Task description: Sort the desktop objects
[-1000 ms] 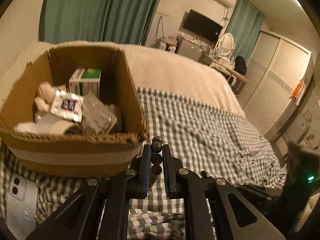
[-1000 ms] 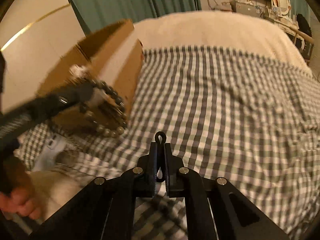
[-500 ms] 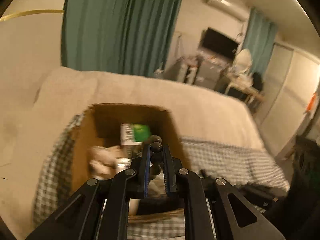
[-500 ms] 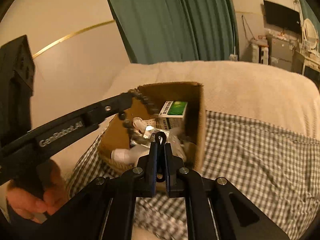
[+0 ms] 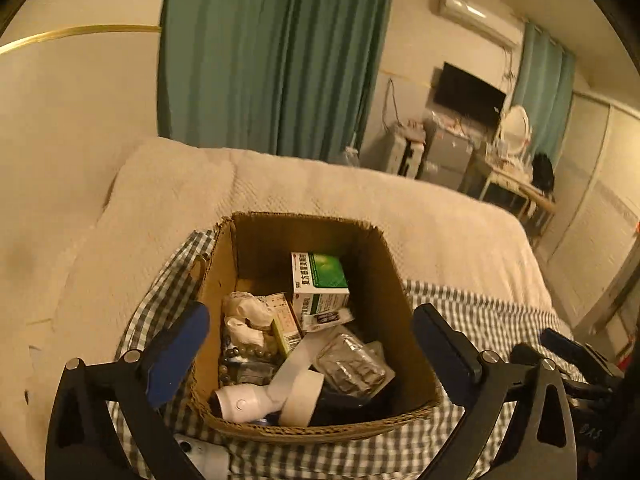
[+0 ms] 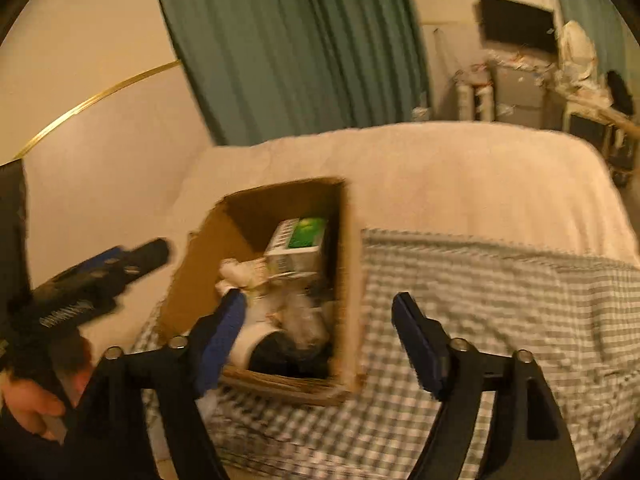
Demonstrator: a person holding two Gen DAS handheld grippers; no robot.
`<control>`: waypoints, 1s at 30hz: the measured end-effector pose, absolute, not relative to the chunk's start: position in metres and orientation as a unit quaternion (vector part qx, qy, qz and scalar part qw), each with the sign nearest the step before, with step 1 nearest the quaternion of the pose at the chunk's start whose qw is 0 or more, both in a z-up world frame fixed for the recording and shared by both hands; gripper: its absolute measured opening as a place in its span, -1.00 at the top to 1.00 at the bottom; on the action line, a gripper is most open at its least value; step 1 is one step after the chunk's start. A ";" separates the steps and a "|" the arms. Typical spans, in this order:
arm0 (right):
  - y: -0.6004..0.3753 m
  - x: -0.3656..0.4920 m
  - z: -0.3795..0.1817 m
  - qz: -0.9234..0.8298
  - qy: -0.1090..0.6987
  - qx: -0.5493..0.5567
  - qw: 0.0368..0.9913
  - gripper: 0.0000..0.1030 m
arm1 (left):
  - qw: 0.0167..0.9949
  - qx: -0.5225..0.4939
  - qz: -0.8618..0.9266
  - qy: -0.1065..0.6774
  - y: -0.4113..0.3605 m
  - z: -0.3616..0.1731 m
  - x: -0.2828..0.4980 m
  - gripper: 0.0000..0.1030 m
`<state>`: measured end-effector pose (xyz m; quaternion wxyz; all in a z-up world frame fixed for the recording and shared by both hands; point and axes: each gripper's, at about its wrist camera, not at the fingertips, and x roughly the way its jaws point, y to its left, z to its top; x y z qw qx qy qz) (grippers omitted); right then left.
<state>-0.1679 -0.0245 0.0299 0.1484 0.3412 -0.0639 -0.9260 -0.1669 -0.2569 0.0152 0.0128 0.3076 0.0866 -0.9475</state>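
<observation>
An open cardboard box (image 5: 384, 280) (image 6: 348, 280) stands on a checked cloth (image 5: 480, 320). It holds a green-and-white medicine carton (image 5: 320, 284) (image 6: 300, 240), crumpled tissue (image 5: 244, 316), a roll of white tape (image 5: 300, 396), a blister pack (image 5: 352, 364) and a bead bracelet (image 5: 240, 354) at its left side. My left gripper (image 5: 310, 340) hangs above the box, its jaws opening wide with nothing between them. My right gripper (image 6: 320, 336) hovers over the box's near right corner, its jaws also opening and empty. The right wrist view shows the left gripper (image 6: 104, 272) at the far left.
The checked cloth (image 6: 500, 300) lies over a bed with a cream blanket (image 5: 360, 192). A white phone (image 5: 200, 456) lies by the box's near left corner. A person's hand (image 6: 28, 400) holds the left gripper. Green curtains, a television and a dresser stand beyond the bed.
Both grippers rose over the box and went from shut to open. The bead bracelet left the left jaws and lies in the box. The small dark loop is gone from the right jaws.
</observation>
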 end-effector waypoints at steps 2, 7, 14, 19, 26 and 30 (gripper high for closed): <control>-0.008 -0.160 0.037 -0.935 -0.058 0.328 0.121 -0.92 | 0.022 0.302 -0.949 0.082 -0.251 0.018 -0.162 -1.00; 0.028 -0.147 0.048 -0.947 -0.075 0.303 0.076 -0.99 | 0.037 0.299 -0.953 0.033 -0.227 0.024 -0.153 -1.00; 0.038 -0.127 0.046 -0.959 -0.070 0.275 0.020 -0.99 | 0.024 0.318 -0.947 0.029 -0.208 0.005 -0.144 -1.00; 0.036 -0.129 0.038 -0.955 -0.068 0.290 0.018 -0.99 | 0.028 0.329 -0.944 0.030 -0.204 -0.003 -0.145 -1.00; 0.038 -0.132 0.027 -0.950 -0.071 0.303 0.024 -0.99 | 0.021 0.324 -0.946 0.023 -0.196 -0.002 -0.146 -1.00; 0.039 -0.132 0.022 -0.949 -0.068 0.309 0.022 -0.99 | 0.015 0.296 -0.954 0.046 -0.196 0.001 -0.141 -1.00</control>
